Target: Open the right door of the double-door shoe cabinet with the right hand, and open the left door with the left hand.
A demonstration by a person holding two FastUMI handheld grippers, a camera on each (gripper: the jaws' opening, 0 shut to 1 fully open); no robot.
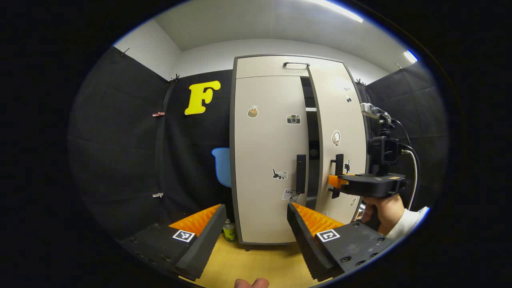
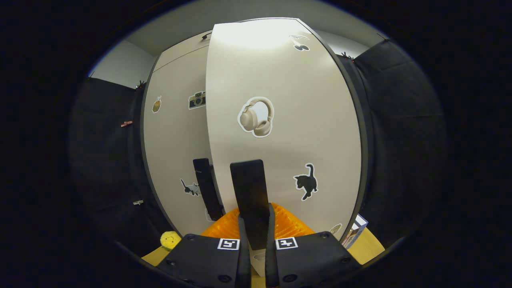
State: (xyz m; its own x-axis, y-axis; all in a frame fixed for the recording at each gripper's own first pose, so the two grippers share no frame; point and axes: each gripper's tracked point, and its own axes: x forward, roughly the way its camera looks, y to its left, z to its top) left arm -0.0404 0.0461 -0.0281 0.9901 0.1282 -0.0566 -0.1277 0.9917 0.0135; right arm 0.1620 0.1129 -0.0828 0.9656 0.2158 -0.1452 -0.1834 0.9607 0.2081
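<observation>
The tall beige shoe cabinet point(image 1: 272, 224) stands against the back wall. Its right door point(image 1: 338, 116) is swung partly out, leaving a dark gap point(image 1: 313, 140) with a shelf inside. The left door point(image 1: 266, 160) is closed, its black handle point(image 1: 301, 174) just above and ahead of my left gripper point(image 1: 256, 224), which is open and apart from it. In the right gripper view my right gripper point(image 2: 254, 224) is shut on the right door's black handle point(image 2: 250, 192). From the left gripper view that same gripper point(image 1: 338, 181) is held by a hand point(image 1: 384, 212) at the handle.
A small green bottle point(image 1: 229, 232) stands on the wooden floor point(image 1: 256, 264) by the cabinet's left foot. A blue chair point(image 1: 222, 166) sits left of the cabinet. A small box point(image 2: 354, 234) lies at the cabinet's right foot. Black cloth walls close both sides.
</observation>
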